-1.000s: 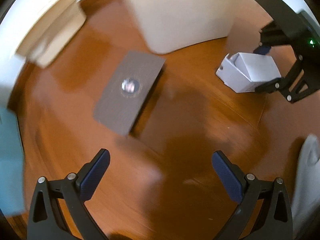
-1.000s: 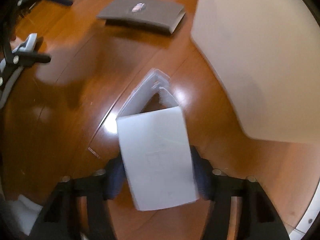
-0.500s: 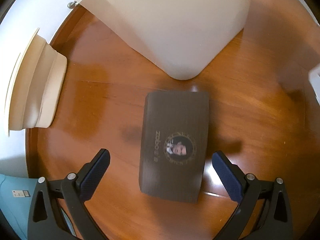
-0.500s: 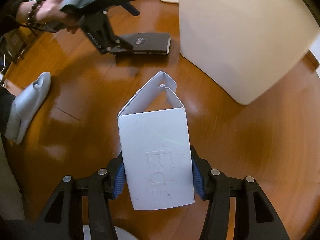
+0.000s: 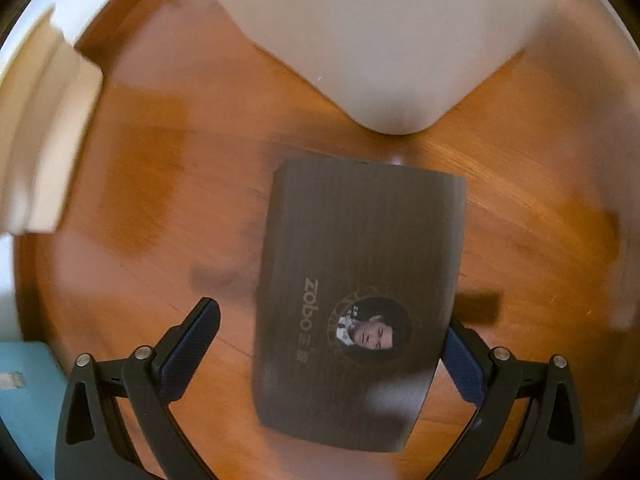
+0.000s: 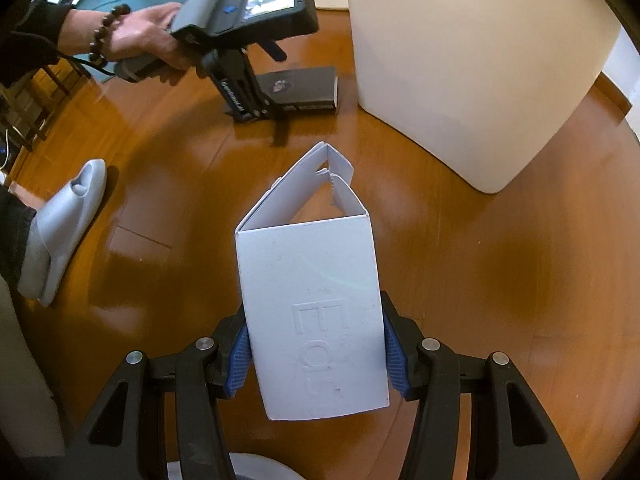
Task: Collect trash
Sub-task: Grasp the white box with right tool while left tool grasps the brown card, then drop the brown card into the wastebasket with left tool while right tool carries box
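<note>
A flat dark brown box with a round portrait logo lies on the wooden floor. My left gripper is open and straddles its near end, the right finger close to the box edge, the left finger apart from it. The box also shows in the right wrist view, with the left gripper at it. My right gripper is shut on a white torn-open carton and holds it above the floor.
A tall white bin stands just beyond the dark box; it also shows in the left wrist view. A grey slipper lies on the floor at left. A cream object sits by the wall.
My left gripper has swung over to the dark box and come down around its near end. My right gripper has lifted the white carton and kept hold of it.
</note>
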`<state>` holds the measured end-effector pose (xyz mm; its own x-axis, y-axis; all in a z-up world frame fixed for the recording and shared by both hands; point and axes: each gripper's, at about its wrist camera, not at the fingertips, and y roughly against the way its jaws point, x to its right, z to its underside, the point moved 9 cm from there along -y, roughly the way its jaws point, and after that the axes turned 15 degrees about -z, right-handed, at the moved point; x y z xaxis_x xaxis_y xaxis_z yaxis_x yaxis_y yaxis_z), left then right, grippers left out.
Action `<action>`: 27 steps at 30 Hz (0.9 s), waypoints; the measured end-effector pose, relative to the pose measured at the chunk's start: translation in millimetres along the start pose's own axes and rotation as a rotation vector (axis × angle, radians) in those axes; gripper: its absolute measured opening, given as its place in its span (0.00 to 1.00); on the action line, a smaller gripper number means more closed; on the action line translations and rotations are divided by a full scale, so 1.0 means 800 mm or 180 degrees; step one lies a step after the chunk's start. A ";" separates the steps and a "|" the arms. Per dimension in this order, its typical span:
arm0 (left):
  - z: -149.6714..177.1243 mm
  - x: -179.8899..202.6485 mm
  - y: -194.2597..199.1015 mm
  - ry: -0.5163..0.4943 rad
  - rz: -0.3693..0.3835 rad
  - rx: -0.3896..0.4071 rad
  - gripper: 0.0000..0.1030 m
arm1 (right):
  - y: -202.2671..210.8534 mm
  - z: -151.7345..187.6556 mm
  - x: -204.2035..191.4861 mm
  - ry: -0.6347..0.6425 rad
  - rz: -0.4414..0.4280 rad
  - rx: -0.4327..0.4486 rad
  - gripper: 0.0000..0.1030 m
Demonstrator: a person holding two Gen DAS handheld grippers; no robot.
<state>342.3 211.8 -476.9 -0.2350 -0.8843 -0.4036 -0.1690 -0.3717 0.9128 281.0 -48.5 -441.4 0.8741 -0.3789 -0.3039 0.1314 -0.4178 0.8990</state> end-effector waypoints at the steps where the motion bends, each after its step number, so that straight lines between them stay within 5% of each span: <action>1: 0.000 -0.002 -0.003 0.0052 0.0068 -0.0027 1.00 | 0.001 -0.001 -0.001 -0.0010 -0.0002 0.0013 0.56; 5: 0.001 -0.005 -0.010 0.0261 0.0377 -0.0079 0.87 | 0.001 -0.001 -0.002 -0.0053 0.0015 0.0029 0.56; 8: 0.009 -0.011 -0.009 0.0334 0.0341 -0.0069 0.77 | 0.000 -0.002 -0.004 -0.0068 0.0032 0.0060 0.56; 17: 0.056 -0.043 0.017 0.0922 0.0443 0.0030 0.76 | 0.004 -0.014 -0.027 -0.0066 -0.0041 0.0264 0.56; 22: 0.094 -0.110 0.085 0.1809 0.0221 0.0203 0.76 | 0.012 -0.020 -0.035 -0.0166 -0.0078 0.0439 0.56; 27: 0.057 -0.189 0.206 0.2232 -0.0028 0.0888 0.76 | 0.026 -0.028 -0.048 -0.0243 -0.0135 0.0619 0.56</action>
<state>306.0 297.2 -268.5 0.4162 -0.8889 -0.1914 -0.4261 -0.3766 0.8226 260.4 -24.4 -404.2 0.8307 -0.4161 -0.3699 0.0682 -0.5834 0.8093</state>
